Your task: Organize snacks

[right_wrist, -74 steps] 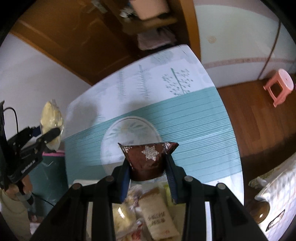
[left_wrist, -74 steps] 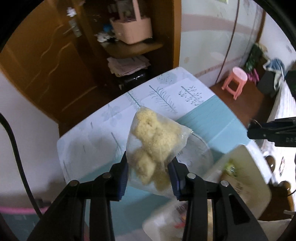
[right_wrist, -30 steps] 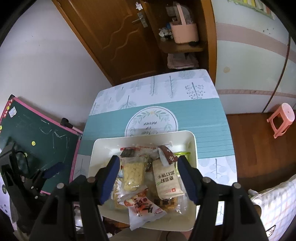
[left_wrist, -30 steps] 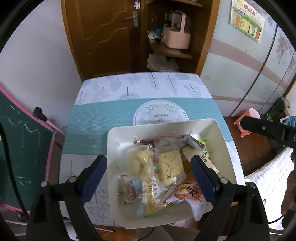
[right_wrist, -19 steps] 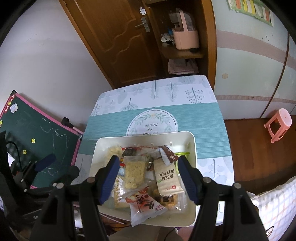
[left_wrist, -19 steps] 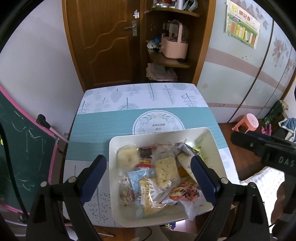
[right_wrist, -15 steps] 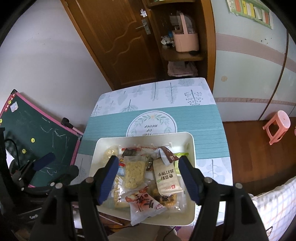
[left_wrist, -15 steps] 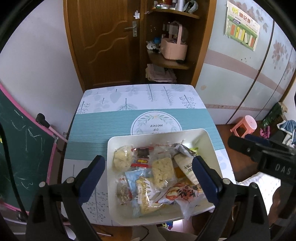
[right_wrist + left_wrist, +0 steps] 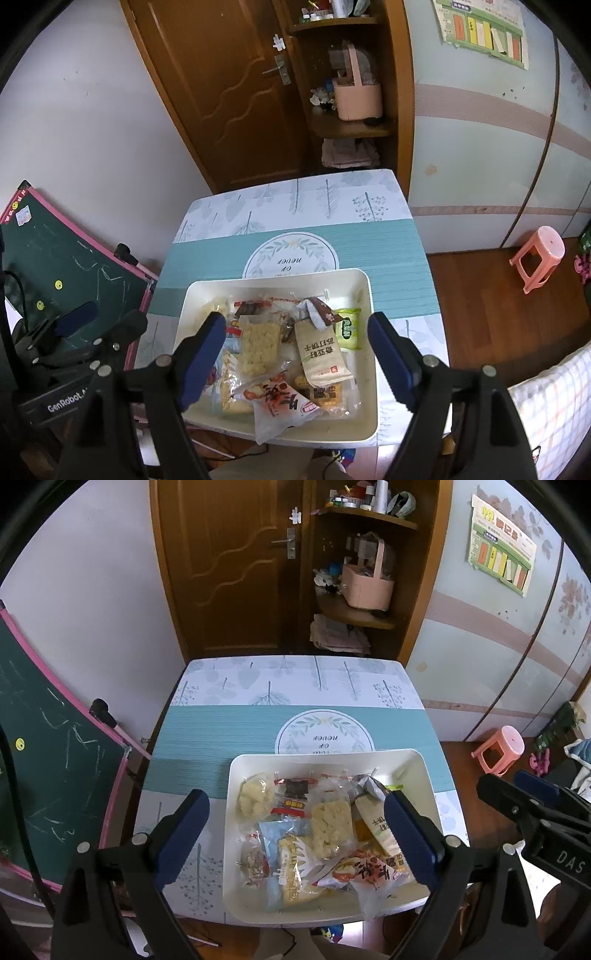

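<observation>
Behind the table a brown wooden door (image 9: pixel 225 568) and a corner shelf with a pink basket (image 9: pixel 367 585) are seen at the top centre of both views; a green chalkboard (image 9: pixel 48 775) leans at the left edge and a pink stool (image 9: pixel 539 254) stands on the wood floor at the right. A teal and white patterned tablecloth (image 9: pixel 221 734) covers the table, and nothing is seen on its far half. At the near edge, in the lower centre of each frame, a white tray (image 9: pixel 424 775) is set with its long axis across the picture, and the snack packets (image 9: pixel 328 827) are piled loosely inside it, overlapping. The left gripper (image 9: pixel 295 834) is held above the tray with its jaws spread wide and nothing between them. The right gripper (image 9: pixel 295 354) is likewise empty; its jaws have just been opening and stand wide over the tray's middle. From both claws the packets lie straight ahead and below, so neither hand is judged clearly nearer overall. A beige upright packet (image 9: pixel 321 350) lies with its long axis running away from the right claw, just beside a green packet (image 9: pixel 347 328) at the tray's right wall. A pale round-lumped packet (image 9: pixel 253 799) lies at the tray's upper left, nearer the left claw's side. All visible snacks are judged to be in the tray already.
</observation>
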{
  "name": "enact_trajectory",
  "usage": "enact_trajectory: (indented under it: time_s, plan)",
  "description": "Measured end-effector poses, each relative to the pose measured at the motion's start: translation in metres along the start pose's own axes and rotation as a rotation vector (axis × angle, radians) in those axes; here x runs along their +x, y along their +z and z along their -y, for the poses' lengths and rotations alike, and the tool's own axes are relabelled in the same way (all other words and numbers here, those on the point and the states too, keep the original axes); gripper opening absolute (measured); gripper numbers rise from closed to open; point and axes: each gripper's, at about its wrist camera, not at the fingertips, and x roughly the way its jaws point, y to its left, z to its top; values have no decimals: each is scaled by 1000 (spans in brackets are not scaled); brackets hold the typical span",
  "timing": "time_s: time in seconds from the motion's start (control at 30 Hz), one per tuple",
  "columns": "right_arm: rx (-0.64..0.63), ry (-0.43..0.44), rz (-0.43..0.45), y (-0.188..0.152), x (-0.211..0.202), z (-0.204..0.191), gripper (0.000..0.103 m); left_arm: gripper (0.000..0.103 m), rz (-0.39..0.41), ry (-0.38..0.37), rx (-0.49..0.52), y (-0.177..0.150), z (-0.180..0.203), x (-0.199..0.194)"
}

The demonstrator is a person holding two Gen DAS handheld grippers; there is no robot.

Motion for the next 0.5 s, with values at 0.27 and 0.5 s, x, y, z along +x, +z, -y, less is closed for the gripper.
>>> enact_trajectory:
  time_s: [0.27,0.5]
  plan:
    - [-21,-45,35,1,-13,-4,80,95,9,7,7,1,6,-5]
    - [-57,-73,29,-3,-12,-12,80,95,-4,12,7,1,8,-3]
